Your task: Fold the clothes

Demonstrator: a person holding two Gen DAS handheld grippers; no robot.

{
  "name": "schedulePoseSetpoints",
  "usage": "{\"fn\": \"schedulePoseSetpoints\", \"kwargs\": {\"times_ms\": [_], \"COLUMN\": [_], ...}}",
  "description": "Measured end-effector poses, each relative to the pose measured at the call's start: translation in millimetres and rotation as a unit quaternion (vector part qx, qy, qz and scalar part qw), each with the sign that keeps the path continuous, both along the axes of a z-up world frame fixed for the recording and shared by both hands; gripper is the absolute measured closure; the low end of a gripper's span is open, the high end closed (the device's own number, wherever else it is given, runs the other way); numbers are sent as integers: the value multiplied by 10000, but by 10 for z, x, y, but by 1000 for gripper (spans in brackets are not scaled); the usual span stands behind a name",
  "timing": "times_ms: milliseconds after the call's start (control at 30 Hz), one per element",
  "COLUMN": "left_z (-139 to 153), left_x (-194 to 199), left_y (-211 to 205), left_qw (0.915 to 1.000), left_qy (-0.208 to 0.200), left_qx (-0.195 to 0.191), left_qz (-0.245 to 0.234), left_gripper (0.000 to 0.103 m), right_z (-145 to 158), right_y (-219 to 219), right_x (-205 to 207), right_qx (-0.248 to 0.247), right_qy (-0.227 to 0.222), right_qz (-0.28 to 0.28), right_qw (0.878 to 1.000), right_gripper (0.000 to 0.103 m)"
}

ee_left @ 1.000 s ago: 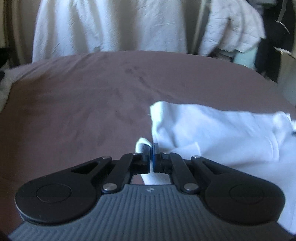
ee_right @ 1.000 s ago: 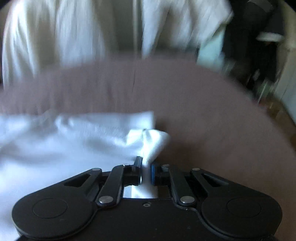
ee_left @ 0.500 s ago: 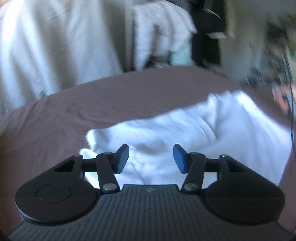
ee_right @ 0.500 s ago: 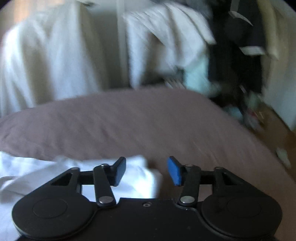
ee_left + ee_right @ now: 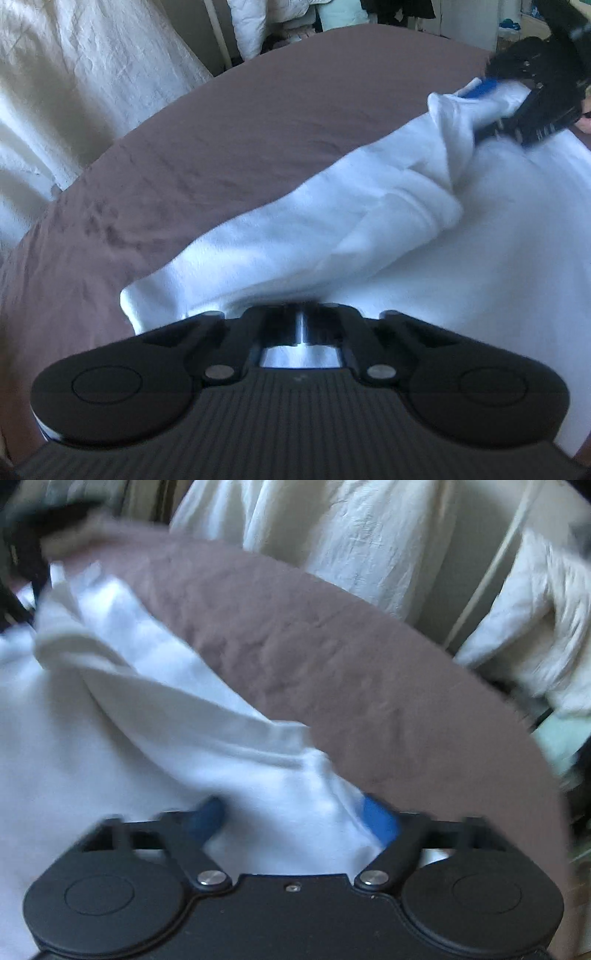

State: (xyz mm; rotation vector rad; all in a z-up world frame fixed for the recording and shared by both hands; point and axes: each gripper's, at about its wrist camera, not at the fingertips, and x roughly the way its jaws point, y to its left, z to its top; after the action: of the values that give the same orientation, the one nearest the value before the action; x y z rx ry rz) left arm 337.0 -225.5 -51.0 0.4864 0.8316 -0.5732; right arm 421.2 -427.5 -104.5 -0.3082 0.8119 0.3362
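**Both tongs back on the far edge of the white garment**

Mauve bed sheet (image 5: 258, 122) carries everything; pale curtains (image 5: 74, 92) hang behind it. On this bed lies the white garment (image 5: 424, 258), spread wide, with its far edge lifted into a thick roll.

I have my left tongs (image 5: 300, 321) clenched on the near end of that edge; the cloth comes out directly from between the closed fingers. My right tongs (image 5: 295, 823) are closing, with a bunch of the same edge between the blue pads (image 5: 380, 819); I judge that they do not press it fully yet.

The folding looks to me only partly done: the cloth is flat and one edge is gathered, but no clean fold is laid, and more folds remain.

Half a second ago both tongs stood released above the garment. One second ago each pinched a corner. Now they have taken a new hold, and both views are rolled to the side.
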Motion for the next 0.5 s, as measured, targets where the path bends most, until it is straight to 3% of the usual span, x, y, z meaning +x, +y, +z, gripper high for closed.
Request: {"fn": "schedulePoseSetpoints", "kwargs": {"times_ms": [33, 100, 167, 233, 333, 400, 433, 467, 500], "left_z": [43, 186, 305, 325, 304, 298, 278, 251, 225], "left_x": [25, 100, 194, 268, 206, 51, -38, -115, -192], "left_y": [-5, 90, 220, 291, 347, 387, 404, 418, 433], "left_qw": [9996, 9947, 9803, 9664, 9606, 9667, 9688, 9699, 9707], "left_qy": [-158, -351, -601, -952, -993, -804, -763, -761, -760], "left_qx": [27, -384, -858, -929, -761, -735, -628, -476, -324], "left_qz": [222, 892, 1675, 2199, 2482, 2314, 2271, 2264, 2256], "left_gripper": [103, 103, 103, 98, 92, 69, 52, 47, 46], "right_z": [65, 177, 217, 221, 131, 45, 19, 22, 45], "right_y": [-57, -128, -119, -141, -162, -137, -137, -167, -226], "right_x": [-4, -48, -96, -72, 3, 56, 57, 14, -67], "right_qx": [440, 1083, 1098, 912, 484, -81, -286, -332, -202], "right_qy": [-64, -317, -578, -695, -629, -586, -582, -621, -689], "right_qz": [-130, -289, -449, -767, -1365, -1976, -2217, -2395, -2542], "right_qw": [9989, 9932, 9913, 9904, 9875, 9785, 9730, 9683, 9645], "right_gripper": [92, 95, 96, 97, 96, 80, 62, 46, 42]}}
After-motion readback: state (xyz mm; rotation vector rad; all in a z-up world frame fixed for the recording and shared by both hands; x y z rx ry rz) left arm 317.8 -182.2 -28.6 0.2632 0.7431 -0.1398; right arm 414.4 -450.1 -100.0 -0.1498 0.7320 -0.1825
